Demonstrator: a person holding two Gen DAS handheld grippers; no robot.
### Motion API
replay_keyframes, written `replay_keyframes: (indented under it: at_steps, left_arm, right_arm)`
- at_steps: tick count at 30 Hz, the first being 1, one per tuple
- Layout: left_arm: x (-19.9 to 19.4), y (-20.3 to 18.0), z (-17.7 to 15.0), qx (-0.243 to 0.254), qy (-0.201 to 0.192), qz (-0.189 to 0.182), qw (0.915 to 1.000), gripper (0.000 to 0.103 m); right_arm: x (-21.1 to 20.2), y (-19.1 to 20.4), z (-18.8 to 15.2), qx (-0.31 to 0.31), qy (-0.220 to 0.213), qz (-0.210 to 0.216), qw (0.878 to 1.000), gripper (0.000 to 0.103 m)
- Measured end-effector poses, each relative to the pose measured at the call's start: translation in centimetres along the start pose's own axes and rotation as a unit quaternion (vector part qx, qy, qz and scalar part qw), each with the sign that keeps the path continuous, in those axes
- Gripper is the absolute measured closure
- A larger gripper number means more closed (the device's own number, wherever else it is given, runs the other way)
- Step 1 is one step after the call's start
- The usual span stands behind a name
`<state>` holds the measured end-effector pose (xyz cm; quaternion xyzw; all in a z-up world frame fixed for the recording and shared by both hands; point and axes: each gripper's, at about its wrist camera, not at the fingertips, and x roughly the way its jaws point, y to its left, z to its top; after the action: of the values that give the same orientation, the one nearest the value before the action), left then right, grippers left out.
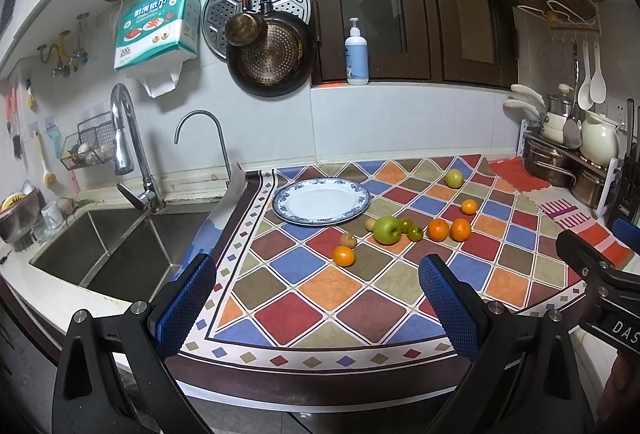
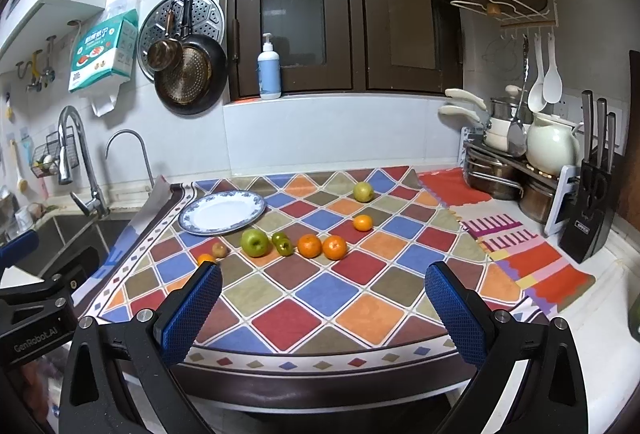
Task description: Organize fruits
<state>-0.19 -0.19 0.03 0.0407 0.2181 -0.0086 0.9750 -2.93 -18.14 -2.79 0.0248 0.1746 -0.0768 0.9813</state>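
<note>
A kitchen counter carries a mat of coloured diamonds (image 1: 332,286), with a steel sink (image 1: 104,250) and two taps to its left, a tiled wall behind, a dark-framed window, and a pot rack and knife block (image 2: 592,209) at the right.

On the mat stands one empty blue-rimmed plate (image 1: 320,199). The fruit lies loose to its right and front: four tangerines (image 1: 438,230), one large green apple (image 1: 387,230), one pale yellow-green fruit (image 1: 454,178) alone toward the back, two small dark green fruits (image 1: 414,232) touching each other, and two small brownish ones (image 1: 349,240) whose kind is hard to tell.

From the right wrist view, the nearest tangerine (image 2: 206,258) is half hidden behind a blue finger pad.

The left gripper (image 1: 318,298) and the right gripper (image 2: 324,298) both stand spread wide and hold nothing, over the mat's near edge.
</note>
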Motion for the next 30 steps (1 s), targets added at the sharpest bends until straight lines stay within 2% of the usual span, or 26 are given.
replay_keyframes:
  at_steps: [12,19,30]
  left_arm:
    - [3.9,0.7,-0.6,0.013,0.017,-0.003,0.9998,0.002]
    - [8.0,1.6,-0.8,0.018,0.046,-0.017,0.9987,0.009]
    - [15.1,2.5,-0.2,0.062,0.064,-0.058,0.9943,0.019]
  right_arm:
    - [3.1,1.3,-0.2,-0.019,0.019,0.038,0.999,0.001]
    - [7.2,3.4,0.2,-0.037,0.036,0.072,0.996,0.001]
    - [14.6,7.3,1.0,-0.092,0.077,0.091,0.989,0.013]
